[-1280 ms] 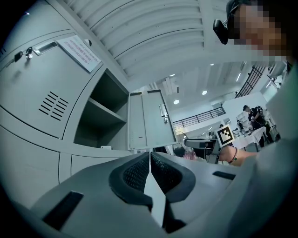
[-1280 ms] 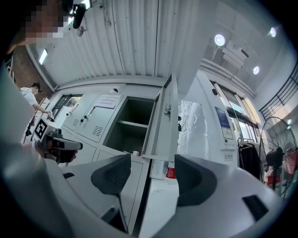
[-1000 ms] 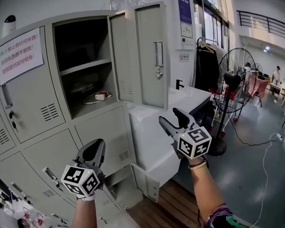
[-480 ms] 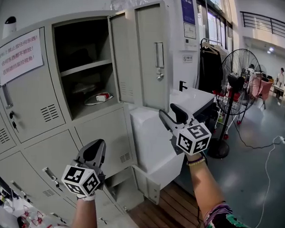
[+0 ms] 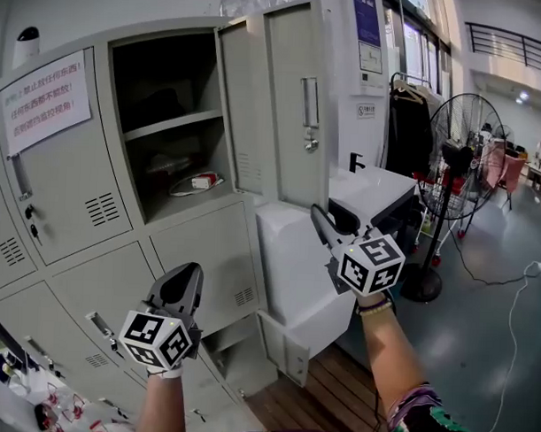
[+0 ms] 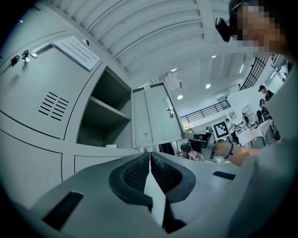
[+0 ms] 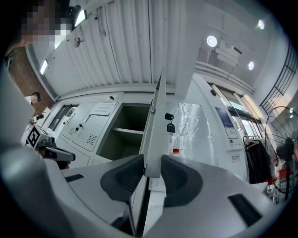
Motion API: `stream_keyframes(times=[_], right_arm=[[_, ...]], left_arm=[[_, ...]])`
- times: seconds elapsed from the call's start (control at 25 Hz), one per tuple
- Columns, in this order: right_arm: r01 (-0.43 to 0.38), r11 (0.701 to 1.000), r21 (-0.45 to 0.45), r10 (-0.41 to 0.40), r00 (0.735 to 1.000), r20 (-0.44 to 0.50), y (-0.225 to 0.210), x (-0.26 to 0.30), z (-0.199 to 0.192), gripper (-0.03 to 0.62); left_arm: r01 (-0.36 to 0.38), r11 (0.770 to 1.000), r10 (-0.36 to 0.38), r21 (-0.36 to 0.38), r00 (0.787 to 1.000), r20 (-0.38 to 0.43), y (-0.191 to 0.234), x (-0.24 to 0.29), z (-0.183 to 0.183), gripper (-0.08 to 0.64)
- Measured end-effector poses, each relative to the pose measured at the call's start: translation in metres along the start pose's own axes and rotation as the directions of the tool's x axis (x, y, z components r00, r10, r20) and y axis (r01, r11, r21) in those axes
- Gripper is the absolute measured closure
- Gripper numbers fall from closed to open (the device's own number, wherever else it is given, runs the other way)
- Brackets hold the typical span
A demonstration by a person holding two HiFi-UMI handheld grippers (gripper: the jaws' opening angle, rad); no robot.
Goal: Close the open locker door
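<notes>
**A:** Start closest in. What are the tongs doing?

**B:** The left gripper (image 5: 187,272) is low, in front of the closed lower lockers (image 5: 207,253). Its jaws are pressed together on nothing, and it touches nothing. The right gripper (image 5: 328,217) is higher, at the lower free corner of the locker door (image 5: 288,105). Its jaws have just been closing, and in its own view the door's bottom edge (image 7: 156,121) stands between the pads. They look to be pinching it from both faces, with no gap I can see.

**A:** And the door itself?

**B:** It is wide open. It swings out to the right of its compartment (image 5: 167,127), roughly square to the locker front, with the hinge on the compartment's right edge. A set of keys (image 5: 314,146) hangs from the lock by the handle.

**A:** Anything in the way inside?

**B:** A small red-and-white packet (image 5: 203,181) lies near the front edge of the compartment's floor. It seems to sit inside the frame, but I can't be sure it clears the door.

**A:** So how much is done?

**B:** By my reading, only the hold is made. The whole swing back to the frame is still left, and so is pressing the door flush. Farther off, a standing fan (image 5: 463,155) is well clear of that swing.
</notes>
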State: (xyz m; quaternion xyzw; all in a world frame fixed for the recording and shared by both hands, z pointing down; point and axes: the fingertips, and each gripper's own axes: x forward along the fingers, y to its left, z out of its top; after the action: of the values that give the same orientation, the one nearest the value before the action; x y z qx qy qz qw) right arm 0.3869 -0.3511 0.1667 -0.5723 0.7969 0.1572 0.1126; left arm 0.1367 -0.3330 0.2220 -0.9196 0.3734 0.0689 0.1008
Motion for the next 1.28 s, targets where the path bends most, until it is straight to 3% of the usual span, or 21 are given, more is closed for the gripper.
stream_keyframes(times=[0.72, 1.28], right_arm=[[-0.040, 0.999, 0.012, 0.040, 0.999, 0.025, 0.051, -0.006, 0.008, 0.495], [-0.024, 1.000, -0.009, 0.024, 1.000, 0.003, 0.112, 0.004, 0.014, 0.474]], left_arm=[[-0.036, 0.999, 0.036, -0.022, 0.999, -0.005, 0.018, -0.035, -0.005, 0.531], [-0.051, 0.997, 0.049, -0.055, 0.998, -0.036, 0.049, -0.081, -0.006, 0.531]])
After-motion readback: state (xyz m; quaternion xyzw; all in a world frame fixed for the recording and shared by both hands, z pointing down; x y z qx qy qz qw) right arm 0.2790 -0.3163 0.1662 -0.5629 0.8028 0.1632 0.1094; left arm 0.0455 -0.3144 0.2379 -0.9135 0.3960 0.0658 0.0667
